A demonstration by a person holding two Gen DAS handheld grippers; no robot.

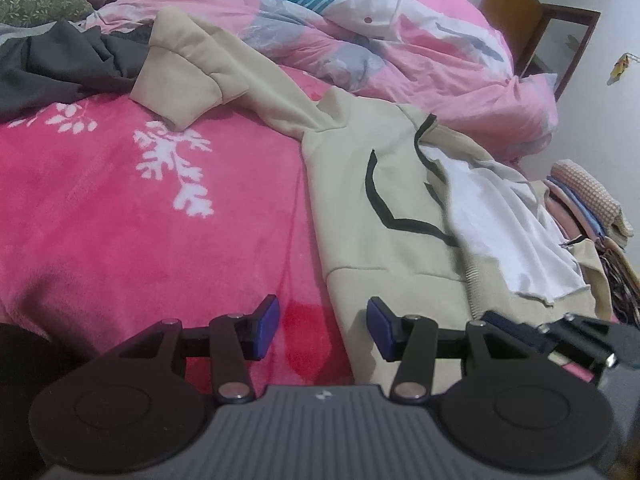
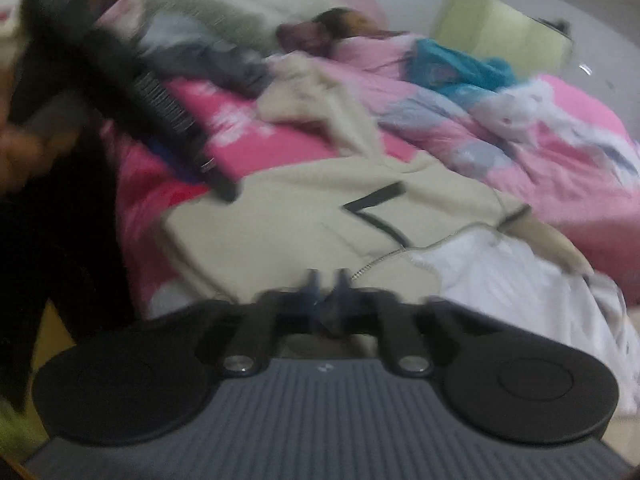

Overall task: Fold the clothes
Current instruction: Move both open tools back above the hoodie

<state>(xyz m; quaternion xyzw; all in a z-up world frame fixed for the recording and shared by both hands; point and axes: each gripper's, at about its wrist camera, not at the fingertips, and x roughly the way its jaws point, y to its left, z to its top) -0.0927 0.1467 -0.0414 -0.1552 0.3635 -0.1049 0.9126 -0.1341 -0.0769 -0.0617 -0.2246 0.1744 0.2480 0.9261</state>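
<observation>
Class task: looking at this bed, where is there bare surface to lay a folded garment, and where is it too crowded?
Free: the pink blanket between the dark grey garment behind, the beige hoodie on the right and the left gripper in front. Crowded: the rumpled pink quilt behind the hoodie and the stacked clothes at far right.

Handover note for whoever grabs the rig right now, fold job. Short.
Left gripper: open, empty, at the near left hem of the beige hoodie.
Right gripper: nearly shut at the hoodie's near hem; blurred, grip unclear.
Hoodie lies on the pink blanket, zip open, white lining exposed, left sleeve flung out far.
Done: nothing folded.
Left: close front, fold sleeves, fold body.
</observation>
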